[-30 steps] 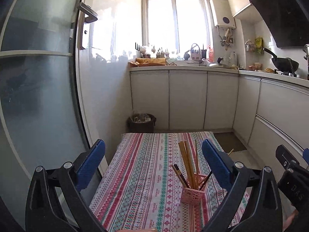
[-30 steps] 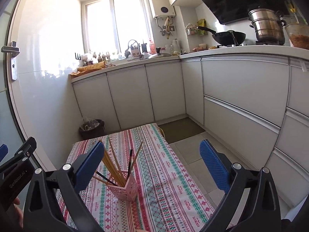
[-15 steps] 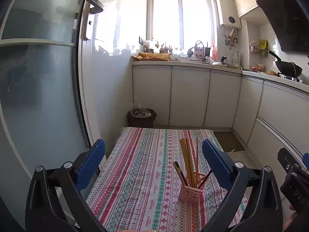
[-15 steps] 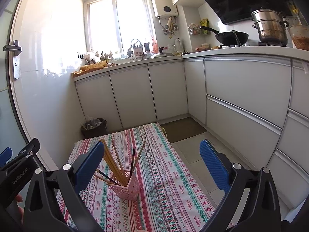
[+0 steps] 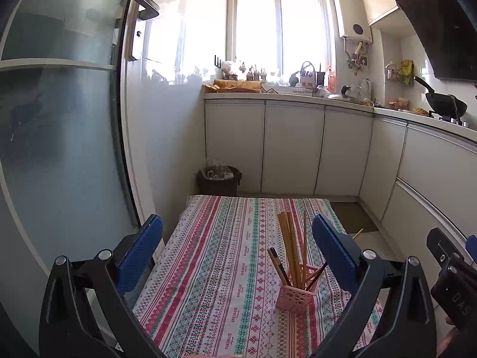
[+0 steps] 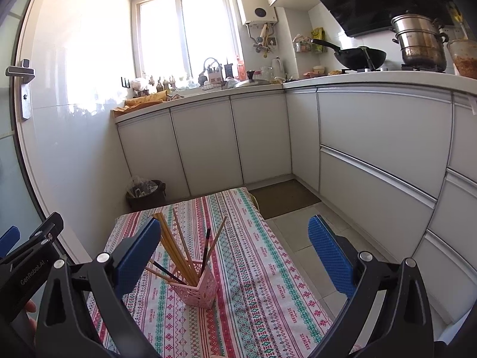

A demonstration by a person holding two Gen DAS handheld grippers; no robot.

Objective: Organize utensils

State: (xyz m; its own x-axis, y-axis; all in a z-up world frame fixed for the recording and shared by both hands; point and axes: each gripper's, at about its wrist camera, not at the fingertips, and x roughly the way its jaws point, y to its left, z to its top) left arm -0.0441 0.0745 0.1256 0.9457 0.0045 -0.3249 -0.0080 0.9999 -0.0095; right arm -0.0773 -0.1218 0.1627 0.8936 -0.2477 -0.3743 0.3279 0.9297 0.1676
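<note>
A pink perforated holder [image 5: 293,298] stands on the striped tablecloth [image 5: 226,256], filled with several wooden and dark chopsticks [image 5: 290,247]. It also shows in the right wrist view [image 6: 202,288], with chopsticks [image 6: 179,247] fanning out of it. My left gripper [image 5: 237,250] is open and empty, held above the table, with the holder low between its blue pads. My right gripper [image 6: 231,253] is open and empty, the holder just inside its left pad [image 6: 135,256]. Each gripper shows at the other view's edge.
The small table's far edge [image 5: 256,198] faces white floor cabinets [image 5: 292,149]. A dark bin [image 5: 219,179] stands on the floor beyond it. A glass door [image 5: 59,119] is on the left. A wok [image 6: 359,56] and steel pot [image 6: 421,43] sit on the right counter.
Both grippers have risen and drawn back slightly, so more of the table's far end shows. Both stay open and empty. The holder has not moved.
</note>
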